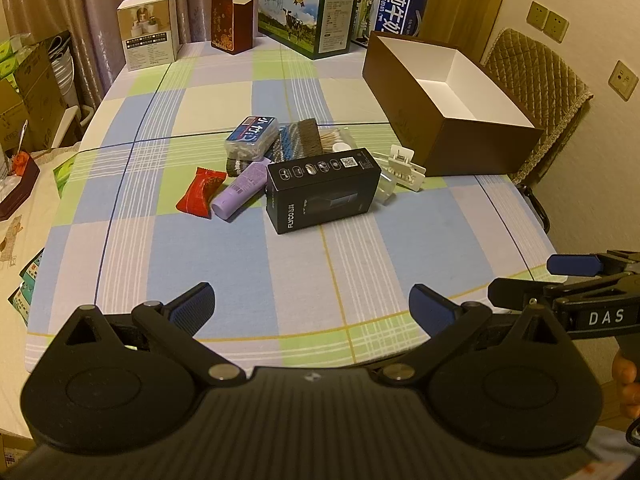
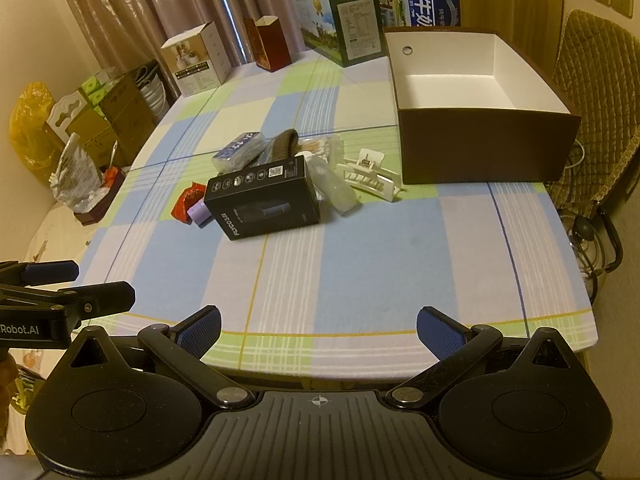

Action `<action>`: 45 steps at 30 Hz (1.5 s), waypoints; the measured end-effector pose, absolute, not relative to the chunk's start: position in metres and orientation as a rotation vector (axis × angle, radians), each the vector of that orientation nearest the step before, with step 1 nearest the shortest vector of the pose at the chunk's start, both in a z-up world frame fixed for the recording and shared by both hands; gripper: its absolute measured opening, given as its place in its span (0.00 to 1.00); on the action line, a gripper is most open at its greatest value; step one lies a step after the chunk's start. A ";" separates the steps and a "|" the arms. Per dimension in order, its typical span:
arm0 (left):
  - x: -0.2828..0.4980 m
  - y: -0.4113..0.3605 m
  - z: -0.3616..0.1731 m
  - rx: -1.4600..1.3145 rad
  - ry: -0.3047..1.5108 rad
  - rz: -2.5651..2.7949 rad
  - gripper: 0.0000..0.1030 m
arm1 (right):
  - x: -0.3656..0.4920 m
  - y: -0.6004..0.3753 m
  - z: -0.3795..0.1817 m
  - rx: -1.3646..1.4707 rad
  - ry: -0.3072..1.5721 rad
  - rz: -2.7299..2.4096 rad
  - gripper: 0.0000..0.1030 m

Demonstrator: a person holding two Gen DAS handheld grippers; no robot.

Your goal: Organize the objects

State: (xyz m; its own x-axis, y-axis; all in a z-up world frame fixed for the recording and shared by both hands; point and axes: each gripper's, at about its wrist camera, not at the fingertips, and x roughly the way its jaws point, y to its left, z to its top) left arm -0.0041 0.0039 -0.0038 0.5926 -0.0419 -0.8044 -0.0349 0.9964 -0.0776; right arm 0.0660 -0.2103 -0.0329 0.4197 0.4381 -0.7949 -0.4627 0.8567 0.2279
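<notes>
A pile of small items lies mid-table: a black FLYCO box [image 1: 324, 190] [image 2: 264, 200], a red snack packet [image 1: 201, 196] [image 2: 186, 201], a purple tube [image 1: 242, 190] [image 2: 200, 213], a blue clear case [image 1: 252, 136] [image 2: 239, 151], a striped cloth [image 1: 298, 138], cotton swabs [image 1: 334, 136] and a white hair clip [image 1: 402, 168] [image 2: 368, 176]. An empty brown box with white inside [image 1: 448, 120] [image 2: 480, 148] stands to the right. My left gripper [image 1: 312, 304] and right gripper [image 2: 318, 332] are open and empty above the table's near edge, well short of the pile.
The checked tablecloth [image 1: 280, 264] covers the table. Cartons stand along the far edge: two milk cartons [image 1: 308, 16] [image 1: 384, 4], a dark red box [image 1: 232, 22] and a white box [image 1: 148, 28]. A padded chair [image 1: 536, 80] stands right. Boxes and bags [image 2: 100, 120] sit left.
</notes>
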 end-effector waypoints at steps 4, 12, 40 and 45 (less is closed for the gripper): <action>-0.004 0.003 -0.003 -0.089 0.937 -0.003 0.99 | 0.065 -0.209 -0.033 -0.030 0.987 0.568 0.98; -0.003 0.002 -0.002 -0.089 0.937 -0.003 0.99 | 0.067 -0.208 -0.032 -0.032 0.988 0.569 0.98; 0.036 0.005 -0.007 -0.090 0.948 -0.017 0.99 | 0.104 -0.204 -0.029 -0.054 1.004 0.580 0.98; 0.045 0.005 -0.009 -0.089 0.953 -0.014 0.99 | 0.114 -0.202 -0.033 -0.060 1.004 0.580 0.98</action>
